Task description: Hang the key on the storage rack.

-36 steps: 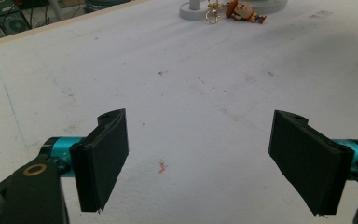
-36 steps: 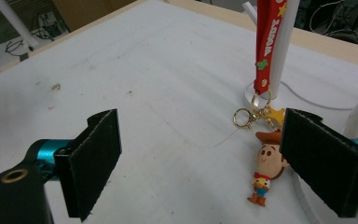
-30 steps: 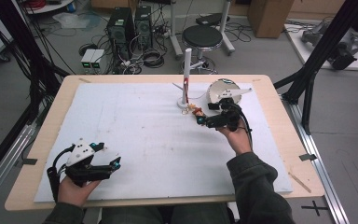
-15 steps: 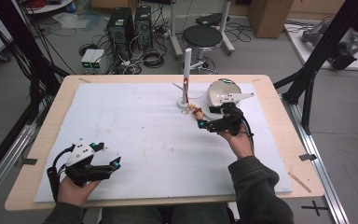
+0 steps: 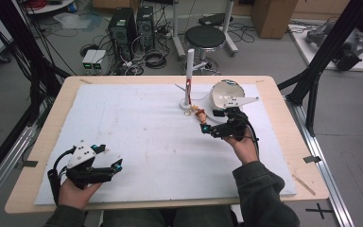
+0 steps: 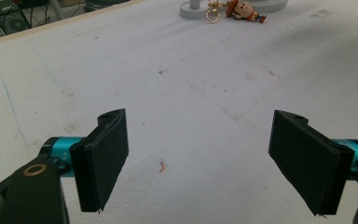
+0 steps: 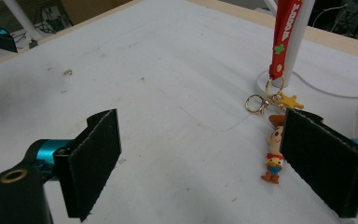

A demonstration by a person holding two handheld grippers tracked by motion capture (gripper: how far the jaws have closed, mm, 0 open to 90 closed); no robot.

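Cowboy figurine keychain point(image 7: 275, 156) flat on the white mat point(image 5: 137, 137), right of centre in the right gripper view, partly behind the right-hand pad. Long axis near vertical in frame: hat up by the gold ring point(image 7: 254, 103) and red lanyard point(image 7: 284, 32) on the white post point(image 5: 189, 75), boots down. Right gripper point(image 5: 207, 128) just beside it, jaws spread, nothing pinched. Left gripper point(image 5: 117, 166) lower left in the high view, well apart, jaws spread, empty. Figurine off-centre; likely needs a shift toward frame right first.

A wooden table point(image 5: 288, 142) fills the middle of the high view, covered by a white sheet point(image 5: 137, 127). At upper centre-right of the sheet stands a white post point(image 5: 189, 75) on a round base. A keychain figure point(image 5: 200, 114) lies just beside the base. A white bowl point(image 5: 224, 92) sits right of them.
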